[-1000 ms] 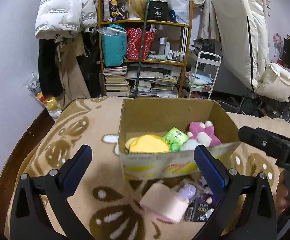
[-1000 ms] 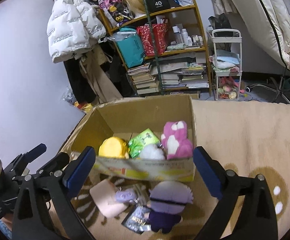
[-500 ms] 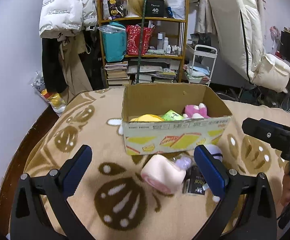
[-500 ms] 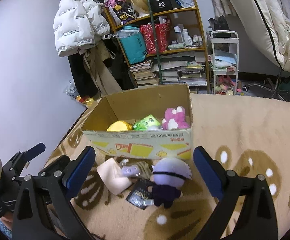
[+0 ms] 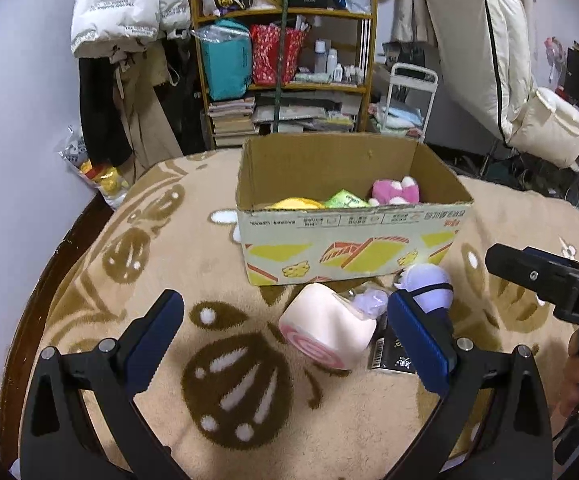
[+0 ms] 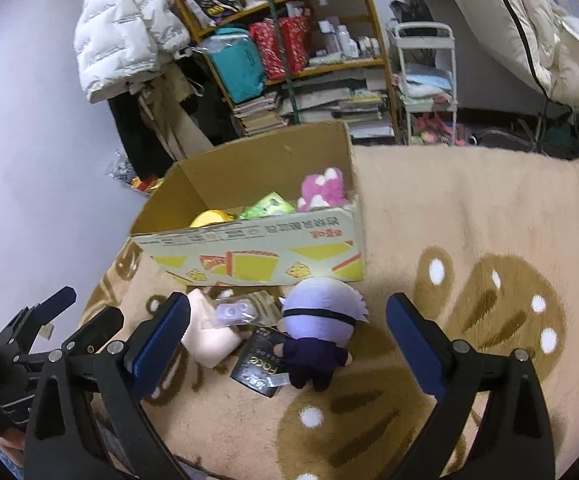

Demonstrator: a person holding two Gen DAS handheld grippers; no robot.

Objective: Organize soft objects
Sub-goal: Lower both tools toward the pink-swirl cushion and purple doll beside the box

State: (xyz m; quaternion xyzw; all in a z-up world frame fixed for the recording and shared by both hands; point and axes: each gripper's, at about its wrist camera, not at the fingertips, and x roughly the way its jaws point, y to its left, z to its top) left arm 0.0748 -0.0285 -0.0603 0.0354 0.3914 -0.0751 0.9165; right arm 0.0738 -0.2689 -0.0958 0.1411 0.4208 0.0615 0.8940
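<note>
A cardboard box (image 5: 353,248) (image 6: 257,256) stands on the beige blanket and holds a pink plush (image 5: 395,192) (image 6: 323,188), a yellow plush (image 5: 297,203) (image 6: 211,217) and a green packet (image 5: 345,199) (image 6: 267,206). In front of it lie a pink roll-cake cushion (image 5: 327,332) (image 6: 209,336), a lilac-haired doll (image 5: 429,288) (image 6: 321,328), a small purple item (image 5: 369,302) (image 6: 233,312) and a black packet (image 5: 391,354) (image 6: 263,364). My left gripper (image 5: 287,340) is open, just before the cushion. My right gripper (image 6: 289,344) is open, with the doll between its fingers' line.
The patterned blanket (image 5: 169,264) (image 6: 489,240) covers the round surface, whose dark edge (image 5: 45,280) curves at left. Behind stand a cluttered shelf (image 5: 285,64), hanging jackets (image 5: 129,4), a white cart (image 5: 409,104) and a cream mattress (image 5: 485,40).
Both grippers have pulled back and down from the box. The box looks farther off, and the cushion, doll and packets now lie between the fingers. Both stay open.
</note>
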